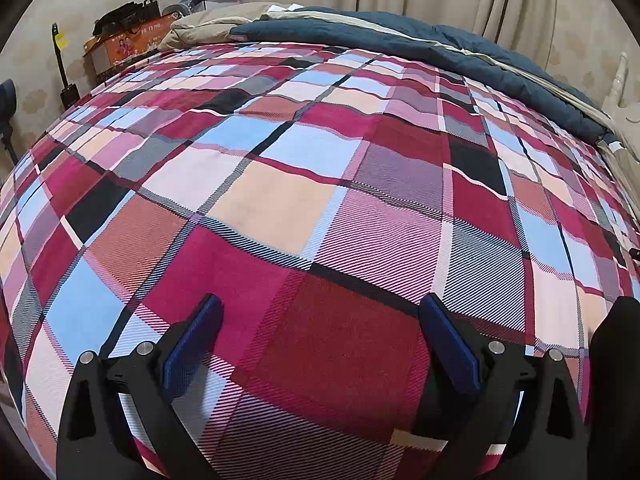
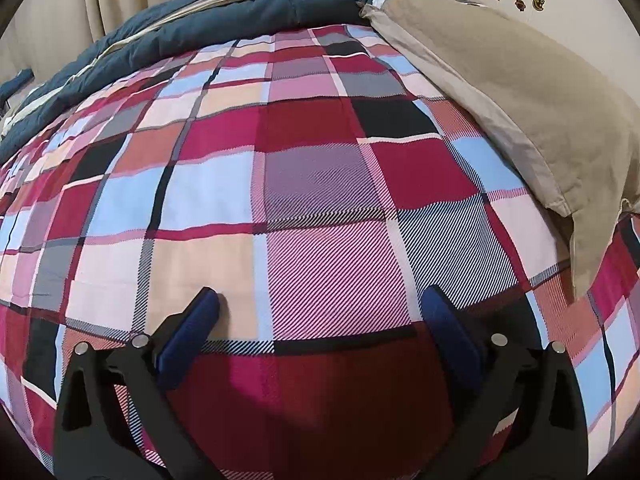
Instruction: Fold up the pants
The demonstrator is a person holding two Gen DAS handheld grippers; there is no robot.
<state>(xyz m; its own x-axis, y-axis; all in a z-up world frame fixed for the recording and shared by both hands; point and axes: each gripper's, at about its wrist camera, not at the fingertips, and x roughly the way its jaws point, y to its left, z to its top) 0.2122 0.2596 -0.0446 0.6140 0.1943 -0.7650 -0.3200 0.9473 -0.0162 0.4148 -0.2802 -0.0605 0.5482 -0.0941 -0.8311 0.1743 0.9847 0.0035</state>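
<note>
My left gripper point(image 1: 320, 308) is open and empty, its blue fingertips point(image 1: 210, 308) spread wide just above the plaid bed cover point(image 1: 312, 184). A black cloth point(image 1: 616, 380) shows at the lower right edge of the left wrist view; I cannot tell whether it is the pants. My right gripper point(image 2: 320, 300) is open and empty too, low over the plaid bed cover point(image 2: 304, 168). No pants show in the right wrist view.
A dark blue quilt point(image 1: 460, 48) lies bunched along the far side of the bed, also in the right wrist view point(image 2: 208, 16). A beige pillow point(image 2: 520, 92) lies at the right. An orange box point(image 1: 124, 46) with a black bag stands at the back left. Curtains hang behind.
</note>
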